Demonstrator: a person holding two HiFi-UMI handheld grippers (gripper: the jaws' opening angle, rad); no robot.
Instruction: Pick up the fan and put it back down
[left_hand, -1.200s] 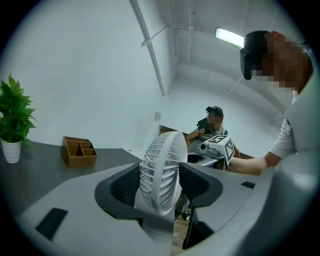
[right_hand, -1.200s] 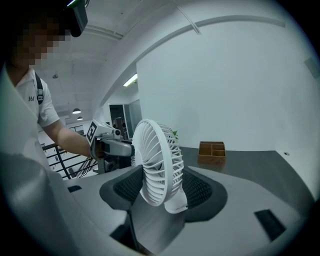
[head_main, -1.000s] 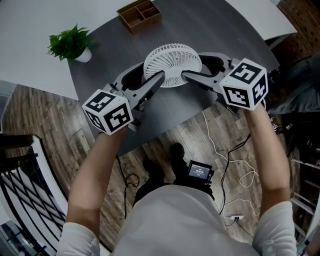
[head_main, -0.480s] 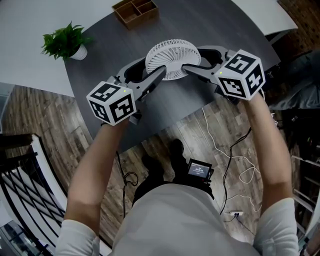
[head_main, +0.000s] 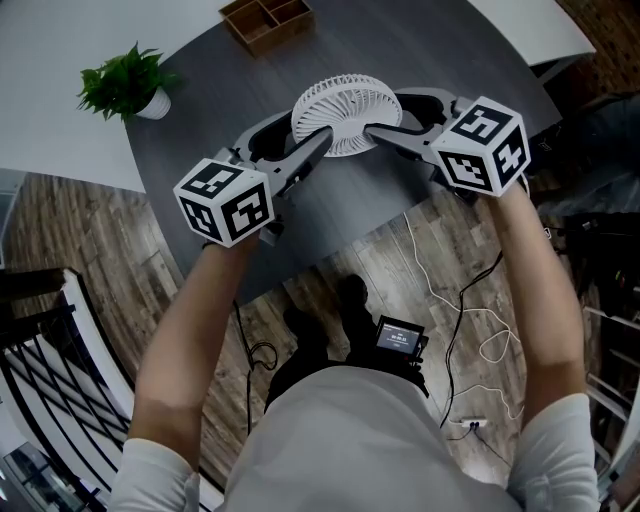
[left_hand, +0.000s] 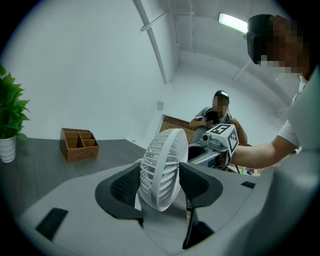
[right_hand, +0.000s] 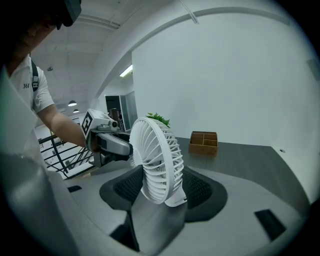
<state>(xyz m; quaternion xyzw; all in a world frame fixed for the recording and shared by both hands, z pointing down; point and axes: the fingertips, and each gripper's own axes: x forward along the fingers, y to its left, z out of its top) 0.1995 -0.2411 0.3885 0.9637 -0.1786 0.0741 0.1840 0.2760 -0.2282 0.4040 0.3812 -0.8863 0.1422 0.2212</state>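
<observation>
A small white fan (head_main: 345, 115) with a round grille stands upright over the dark grey table (head_main: 330, 220). My left gripper (head_main: 312, 125) grips it from the left and my right gripper (head_main: 385, 115) from the right, both shut on its grille. In the left gripper view the fan (left_hand: 160, 170) fills the gap between the black pads of that gripper (left_hand: 160, 186). The right gripper view shows the fan (right_hand: 155, 160) and its white foot between the pads of that gripper (right_hand: 162, 191). Whether the foot touches the table I cannot tell.
A wooden organiser box (head_main: 265, 20) sits at the table's far edge and a potted green plant (head_main: 125, 85) at the far left. The table's near edge runs just under my hands. Cables lie on the wooden floor (head_main: 480, 330). Another person (left_hand: 217, 112) sits beyond the table.
Both grippers, with the fan between them, sank a little toward the table a second ago. Over the last half second nothing has visibly moved.
</observation>
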